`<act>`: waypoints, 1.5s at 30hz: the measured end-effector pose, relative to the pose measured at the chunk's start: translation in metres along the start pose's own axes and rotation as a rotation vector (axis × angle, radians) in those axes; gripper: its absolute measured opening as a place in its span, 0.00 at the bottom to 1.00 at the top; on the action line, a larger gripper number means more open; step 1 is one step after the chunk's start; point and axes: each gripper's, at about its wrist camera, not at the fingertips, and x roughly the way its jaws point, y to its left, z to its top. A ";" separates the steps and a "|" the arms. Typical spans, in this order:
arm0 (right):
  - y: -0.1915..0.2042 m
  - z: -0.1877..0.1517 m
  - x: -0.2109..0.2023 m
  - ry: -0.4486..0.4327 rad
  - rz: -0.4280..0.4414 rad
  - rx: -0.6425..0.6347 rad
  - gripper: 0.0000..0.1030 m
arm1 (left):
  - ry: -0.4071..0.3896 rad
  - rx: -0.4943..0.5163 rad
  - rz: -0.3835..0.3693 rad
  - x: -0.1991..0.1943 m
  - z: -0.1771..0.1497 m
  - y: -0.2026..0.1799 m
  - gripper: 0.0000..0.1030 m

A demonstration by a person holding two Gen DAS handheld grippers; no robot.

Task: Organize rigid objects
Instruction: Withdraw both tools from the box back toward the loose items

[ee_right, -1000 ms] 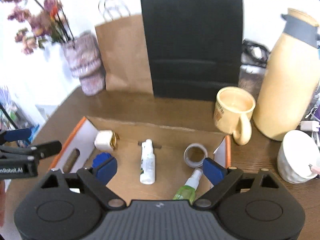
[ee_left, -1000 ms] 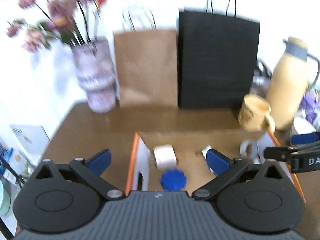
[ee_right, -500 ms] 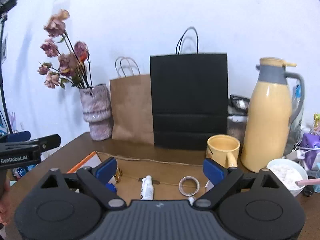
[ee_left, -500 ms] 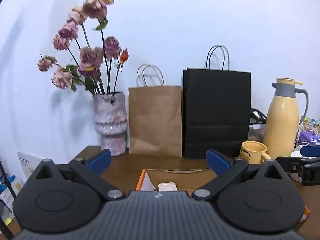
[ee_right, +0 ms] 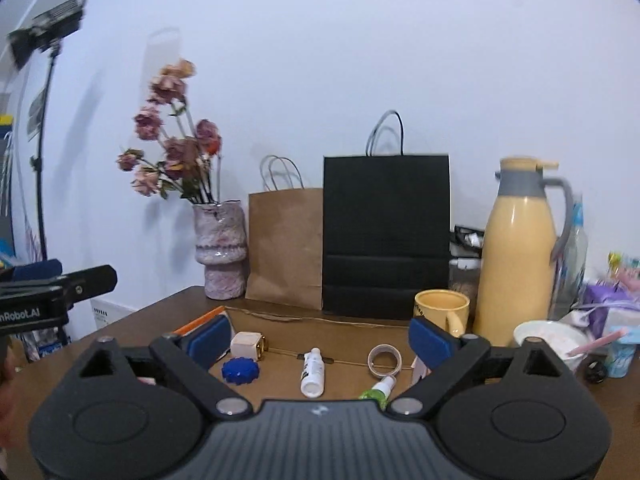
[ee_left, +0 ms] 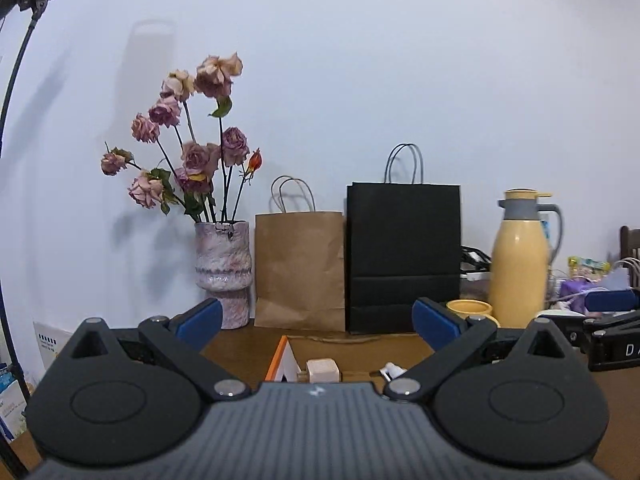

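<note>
A flat cardboard box (ee_right: 344, 338) with orange edges lies on the brown table. In it are a cream cube (ee_right: 246, 345), a blue toothed disc (ee_right: 241, 371), a white bottle (ee_right: 313, 372), a tape roll (ee_right: 384, 359) and a green spray bottle (ee_right: 378, 389). The left wrist view shows only the box's orange edge (ee_left: 277, 356), the cube (ee_left: 321, 369) and a white bottle tip (ee_left: 391, 369). My left gripper (ee_left: 316, 318) and right gripper (ee_right: 320, 336) are both open and empty, held level above the box's near side.
At the back stand a vase of dried roses (ee_right: 221, 246), a brown paper bag (ee_right: 285, 248), a black paper bag (ee_right: 386, 236), a yellow mug (ee_right: 442, 312) and a yellow thermos (ee_right: 520, 252). A white bowl (ee_right: 550, 336) and clutter sit right.
Both grippers have tilted up from looking down into the box to looking level at the wall. Much of the box has dropped below the left view. Both stay open.
</note>
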 end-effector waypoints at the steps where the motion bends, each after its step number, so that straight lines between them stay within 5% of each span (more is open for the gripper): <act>1: 0.003 -0.004 -0.010 -0.006 0.004 -0.004 0.97 | -0.007 -0.009 -0.004 -0.010 -0.002 0.001 1.00; 21: 0.050 -0.085 -0.223 -0.073 0.044 -0.046 1.00 | -0.029 0.040 0.010 -0.234 -0.042 0.009 1.00; 29: 0.065 -0.112 -0.299 -0.085 0.036 0.075 1.00 | -0.013 0.063 0.035 -0.300 -0.061 0.013 1.00; 36: 0.083 -0.120 -0.318 -0.102 0.035 0.023 1.00 | -0.032 0.065 -0.029 -0.306 -0.062 0.001 1.00; 45: 0.057 -0.119 -0.268 -0.014 0.028 0.075 1.00 | 0.039 0.075 -0.173 -0.256 -0.072 -0.014 1.00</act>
